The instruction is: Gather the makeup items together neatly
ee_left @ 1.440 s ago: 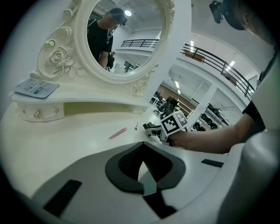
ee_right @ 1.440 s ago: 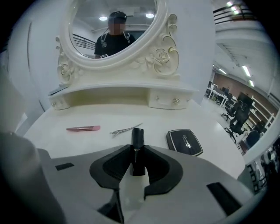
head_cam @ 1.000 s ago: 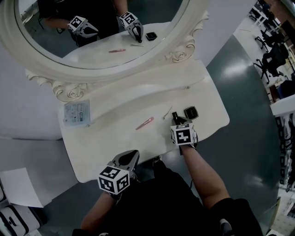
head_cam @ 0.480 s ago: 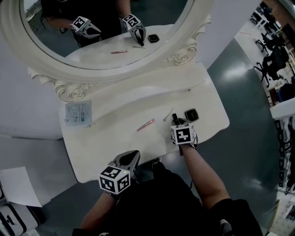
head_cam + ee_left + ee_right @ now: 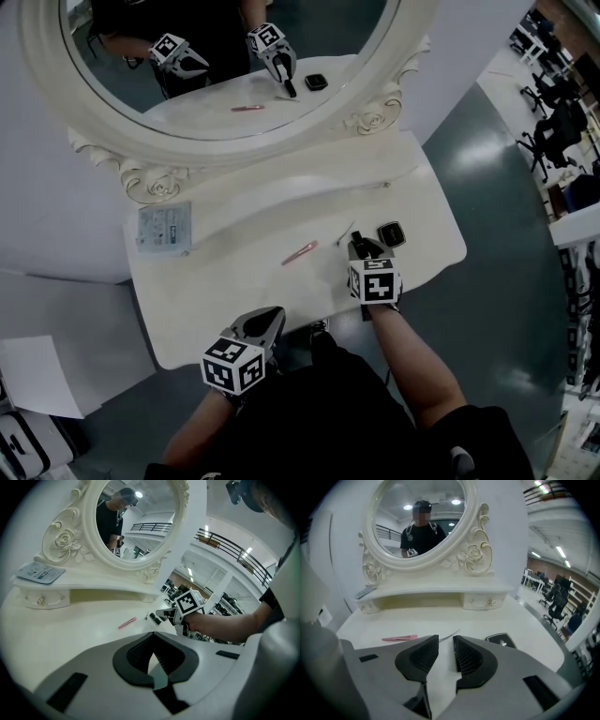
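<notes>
On the white vanity table (image 5: 234,291) lie a pink stick (image 5: 299,252), a thin pale stick (image 5: 343,231) and a black square compact (image 5: 391,233), close together at the right. In the left gripper view a short black tube (image 5: 154,618) rests on the table just past the tips of my right gripper (image 5: 164,614). My right gripper (image 5: 445,638) hovers over that spot; its jaws have just been opening and only bare table shows between them. My left gripper (image 5: 267,317) sits at the front edge, shut and empty.
An oval mirror (image 5: 234,56) in a carved frame stands at the back above a raised shelf. A pale blue packet (image 5: 164,227) lies at the shelf's left end. The table's right edge runs just beyond the compact. A sheet of paper (image 5: 33,375) lies on the floor at the left.
My right gripper has lifted a little and drawn back from the black tube, with its jaws wider apart. The left gripper and the other items have kept still.
</notes>
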Tool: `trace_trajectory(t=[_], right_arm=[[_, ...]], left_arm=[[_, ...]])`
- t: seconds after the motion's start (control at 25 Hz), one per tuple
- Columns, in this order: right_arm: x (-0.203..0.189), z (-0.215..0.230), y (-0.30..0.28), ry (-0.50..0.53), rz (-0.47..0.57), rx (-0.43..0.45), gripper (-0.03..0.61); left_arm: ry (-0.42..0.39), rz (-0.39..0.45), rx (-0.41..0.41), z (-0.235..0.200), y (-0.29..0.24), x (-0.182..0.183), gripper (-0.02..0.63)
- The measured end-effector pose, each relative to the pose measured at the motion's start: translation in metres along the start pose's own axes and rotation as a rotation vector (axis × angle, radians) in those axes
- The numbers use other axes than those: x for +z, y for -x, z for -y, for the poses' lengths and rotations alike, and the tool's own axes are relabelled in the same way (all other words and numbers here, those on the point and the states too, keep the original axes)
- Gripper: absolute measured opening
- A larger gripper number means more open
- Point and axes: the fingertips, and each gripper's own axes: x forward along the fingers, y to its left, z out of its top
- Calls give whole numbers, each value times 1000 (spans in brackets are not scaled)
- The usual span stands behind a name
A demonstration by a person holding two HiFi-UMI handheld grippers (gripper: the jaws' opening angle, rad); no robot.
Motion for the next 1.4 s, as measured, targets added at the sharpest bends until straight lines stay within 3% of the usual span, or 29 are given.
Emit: trace_trajectory(t=[0.12,0.2,0.52,0.68,0.8,1.0,1.24,1.4], right_arm=[[-9,-19,-11,-211,-19,65,129],[-14,-23,-21,-322,-32,54,130],[-21,-20,-47,-421,-60,-120,175],[-20,-20,-52,-359,-76,-178,156],[-25,-13,-49,-299,-77,-188,88],[-27,-17,-46,-208,-67,-132,69],[-28,-39,-27,19,9,-17,69],[-32,-56,-10,118,21,76,69]], left_arm=[[-1,1,2,1,3,-3,9],[2,5,8,0,6,-6,8],[47,13,53,-11,21,-17,8],[60,15,64,-15,23,-19,9],[60,13,59,-15,22,-18,9],[48,4,42,-12,19,-17,9],[21,-7,25,-8,17,-16,8],[13,-10,16,-4,17,-16,9]])
